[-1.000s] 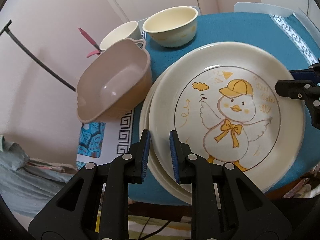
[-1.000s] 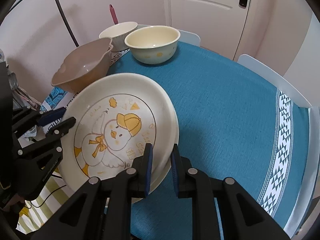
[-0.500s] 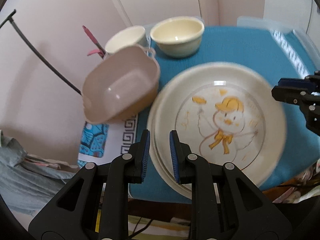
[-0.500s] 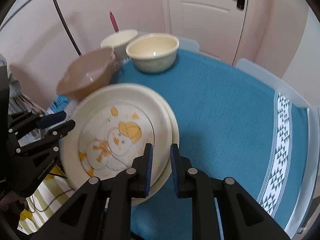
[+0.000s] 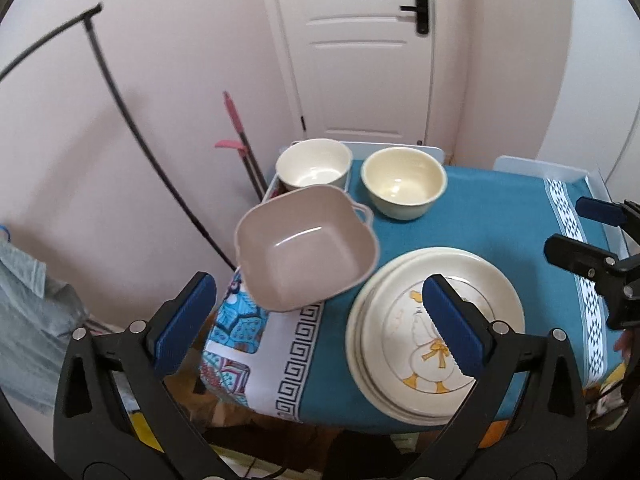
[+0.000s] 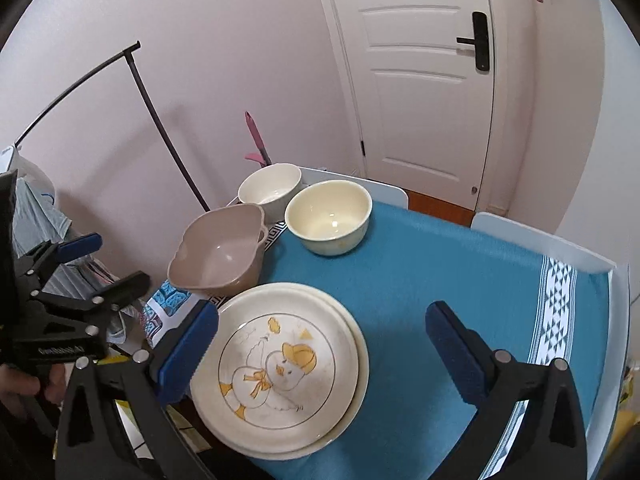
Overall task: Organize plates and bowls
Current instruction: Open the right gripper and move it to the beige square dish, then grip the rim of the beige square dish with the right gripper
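A stack of cream plates (image 5: 404,344) (image 6: 344,344), the top one with a duck drawing, lies flat at the near edge of the blue-clothed table (image 6: 440,264). Behind it stand a beige square bowl (image 5: 304,248) (image 6: 220,256), a white bowl (image 5: 314,164) (image 6: 270,186) and a pale yellow bowl (image 5: 404,184) (image 6: 328,216). My left gripper (image 5: 319,281) (image 6: 120,259) hangs above the stack's left side. My right gripper (image 6: 323,311) (image 5: 565,224) hangs above its right side. Both have jaws opening wide with nothing between them.
White chair backs (image 6: 540,240) rim the table's far and right sides. A black rack pole (image 5: 120,92) and a pink-handled tool (image 5: 236,120) stand by the wall at left, with grey-blue cloth (image 5: 28,304) below. A white door (image 6: 420,80) is behind. A hand (image 6: 24,380) holds the left gripper.
Both grippers let go of the duck plate's rim, spread wide and rose. The plate, tilted before, now lies flat on the stack.
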`<state>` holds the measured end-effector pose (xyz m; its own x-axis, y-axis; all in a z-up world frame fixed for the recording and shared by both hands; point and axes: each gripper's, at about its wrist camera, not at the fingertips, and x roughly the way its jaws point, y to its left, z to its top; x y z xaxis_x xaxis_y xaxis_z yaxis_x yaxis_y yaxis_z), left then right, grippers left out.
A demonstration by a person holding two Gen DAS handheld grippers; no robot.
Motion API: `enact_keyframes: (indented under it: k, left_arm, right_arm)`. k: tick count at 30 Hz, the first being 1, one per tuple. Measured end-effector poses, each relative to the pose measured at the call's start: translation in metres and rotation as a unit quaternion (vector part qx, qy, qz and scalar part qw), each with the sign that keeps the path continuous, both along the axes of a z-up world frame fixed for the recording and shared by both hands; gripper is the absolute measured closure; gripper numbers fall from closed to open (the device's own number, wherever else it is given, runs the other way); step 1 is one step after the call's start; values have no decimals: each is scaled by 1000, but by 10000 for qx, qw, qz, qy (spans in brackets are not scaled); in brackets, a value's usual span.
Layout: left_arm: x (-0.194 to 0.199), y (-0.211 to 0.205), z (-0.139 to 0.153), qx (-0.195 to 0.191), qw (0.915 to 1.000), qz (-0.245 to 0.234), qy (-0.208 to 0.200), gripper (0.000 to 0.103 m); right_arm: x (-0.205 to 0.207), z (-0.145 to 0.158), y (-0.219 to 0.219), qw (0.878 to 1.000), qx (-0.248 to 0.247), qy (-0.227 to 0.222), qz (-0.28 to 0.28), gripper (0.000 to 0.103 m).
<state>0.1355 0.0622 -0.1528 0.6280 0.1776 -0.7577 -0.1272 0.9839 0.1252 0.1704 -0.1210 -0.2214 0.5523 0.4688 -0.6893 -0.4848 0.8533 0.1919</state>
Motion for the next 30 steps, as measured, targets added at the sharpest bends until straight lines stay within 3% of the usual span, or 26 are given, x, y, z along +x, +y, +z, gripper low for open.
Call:
enact_keyframes:
  k: [3, 7, 12, 14, 17, 19, 26, 27, 28, 30]
  left_arm:
    - [8, 30, -2, -240, 9993, 265, 53, 0]
    - [14, 73, -9, -834, 9953, 470, 139, 0]
    - [41, 112, -42, -1510, 9856, 519, 555, 1]
    - [50, 120, -56, -1682, 9818, 494, 725, 6]
    - [67, 130, -84, -1899, 9752, 418, 1060, 24]
    - [75, 134, -98, -1975, 9723, 352, 1199, 33]
    - [101, 136, -132, -2017, 9661, 125, 1606, 51]
    - [102, 136, -134, -2014, 9660, 102, 1620, 53]
    - [104, 136, -135, -2026, 9656, 77, 1627, 64]
    - [109, 136, -138, -2031, 9649, 45, 1667, 82]
  right_arm:
    - [12, 5, 14, 9997, -157, 109, 154, 0]
    - [29, 13, 41, 9997, -62, 96, 218, 0]
    - [63, -15, 91, 9958, -120, 810, 418, 0]
    - [75, -33, 110, 9930, -137, 1077, 464, 0]
    - [90, -56, 132, 9899, -274, 1308, 481, 16]
    - [101, -75, 147, 9860, -263, 1560, 527, 34]
    - [118, -111, 179, 9804, -414, 1855, 523, 55]
    - [120, -114, 181, 9797, -409, 1896, 504, 63]
    - [122, -117, 182, 9790, -410, 1933, 497, 72]
    - [122, -122, 186, 9769, -454, 2021, 524, 78]
